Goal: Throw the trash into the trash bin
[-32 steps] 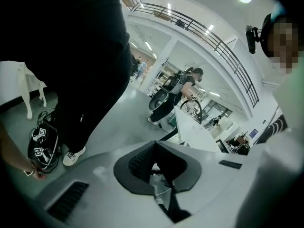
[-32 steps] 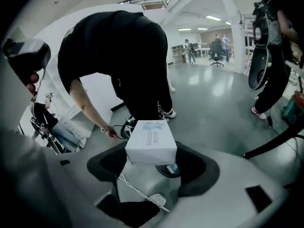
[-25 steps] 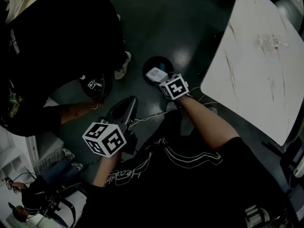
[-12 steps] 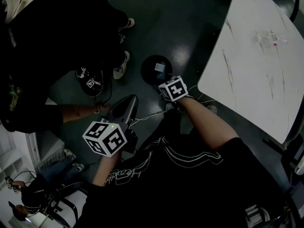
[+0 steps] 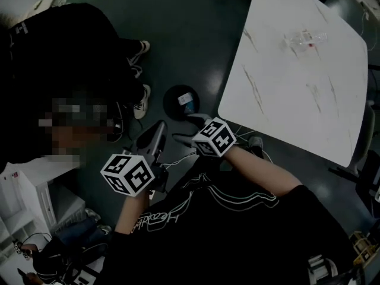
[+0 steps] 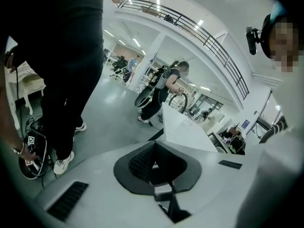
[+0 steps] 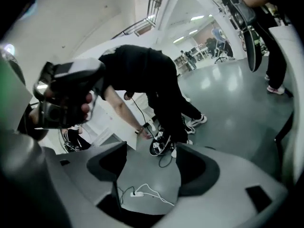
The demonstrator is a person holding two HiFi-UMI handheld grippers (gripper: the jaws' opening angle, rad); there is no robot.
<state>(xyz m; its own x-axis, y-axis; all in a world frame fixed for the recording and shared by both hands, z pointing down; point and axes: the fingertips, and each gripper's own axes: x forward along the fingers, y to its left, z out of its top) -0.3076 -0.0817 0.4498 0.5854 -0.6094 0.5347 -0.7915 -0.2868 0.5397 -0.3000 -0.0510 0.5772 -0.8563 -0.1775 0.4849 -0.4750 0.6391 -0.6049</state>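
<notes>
Noting the right gripper (image 7: 149, 163) first: its jaws stand wide apart with nothing held. Between them only floor shows, with a white cable (image 7: 136, 194) lying on it.

Left gripper (image 6: 153, 164): jaws pressed together, tips meeting, nothing caught in them.

Head view, working outward:
- The right gripper (image 5: 187, 128) hangs over the floor with its jaws pointed toward the far side.
- The trash bin (image 5: 171, 97), round and dark, sits on the floor just beyond those jaws.
- A piece of trash (image 5: 187, 101), pale with a blue patch, lies inside the bin, apart from both pairs of jaws.
- The left gripper (image 5: 158, 129) is to the left and a little nearer. Its tip is near the bin but not touching it.
- The white marbled worktop (image 5: 285, 94) stands right of the bin.
- A clear bottle (image 5: 304, 39) lies on the worktop's far part, well apart from either gripper.
- A second person (image 5: 71, 58) in black stands left of the bin, one shoe (image 5: 141, 101) close to its rim.
</notes>
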